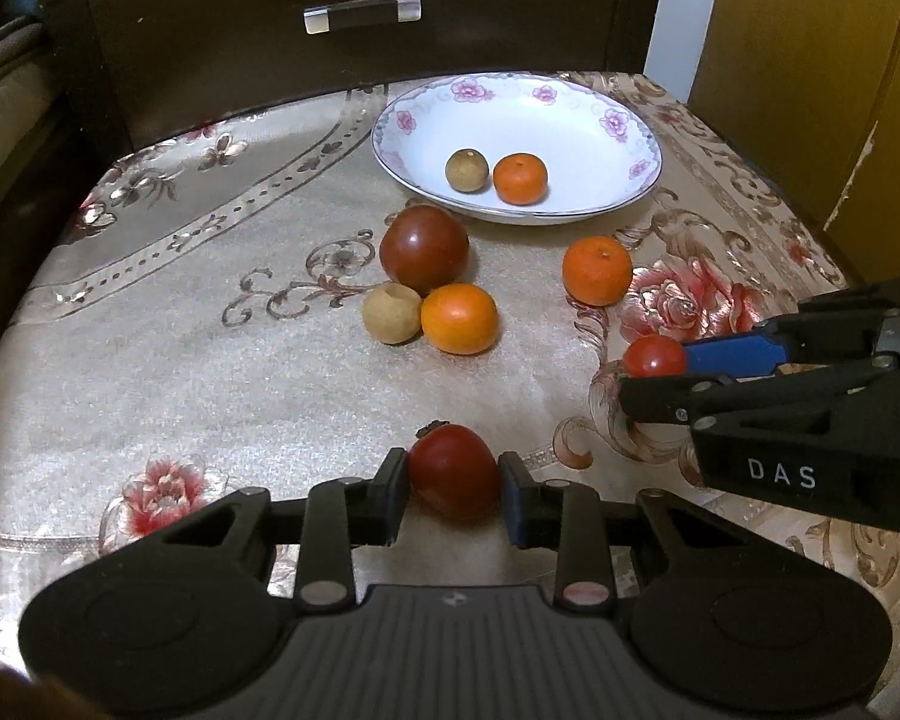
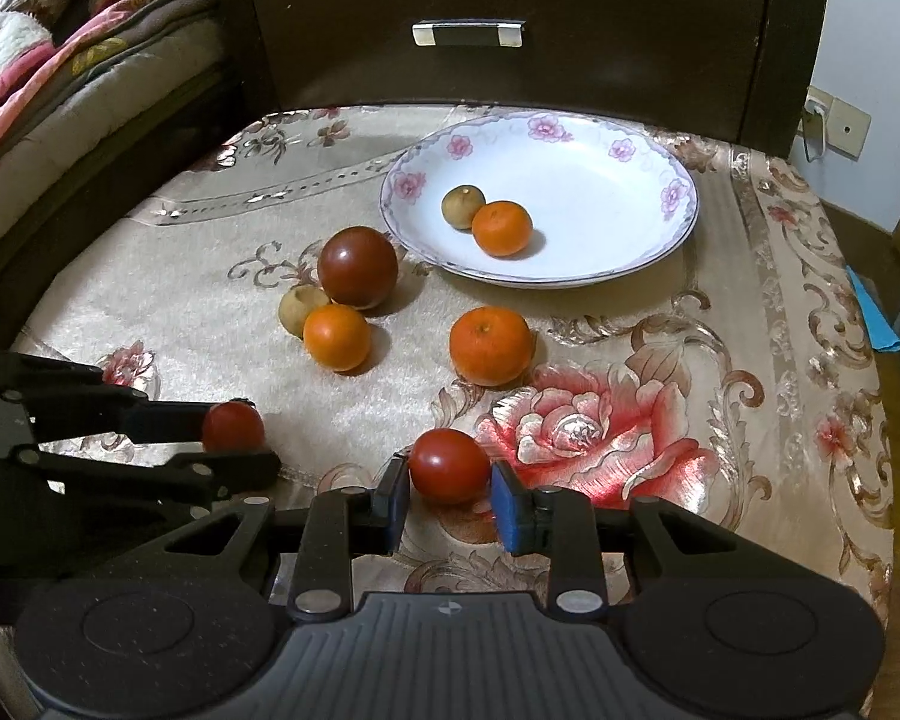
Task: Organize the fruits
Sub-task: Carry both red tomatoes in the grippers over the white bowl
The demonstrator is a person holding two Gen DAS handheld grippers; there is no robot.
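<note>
My left gripper [image 1: 453,483] is shut on a small red tomato [image 1: 455,471] low over the cloth; it also shows in the right wrist view [image 2: 234,425]. My right gripper [image 2: 450,489] is around another small red tomato [image 2: 449,465], pads close on both sides; it also shows in the left wrist view [image 1: 654,356]. A white flowered plate [image 1: 570,120] at the back holds a brown longan [image 1: 466,170] and a mandarin [image 1: 519,178]. A large dark tomato [image 1: 424,248], a longan [image 1: 391,312] and two mandarins [image 1: 459,318] [image 1: 597,270] lie on the cloth.
The fruits lie on a floral tablecloth [image 1: 210,330] over a small table. A dark wooden drawer front with a metal handle [image 1: 361,13] stands behind the plate. Bedding [image 2: 42,78] lies to the left. A yellow cabinet [image 1: 810,60] stands at the right.
</note>
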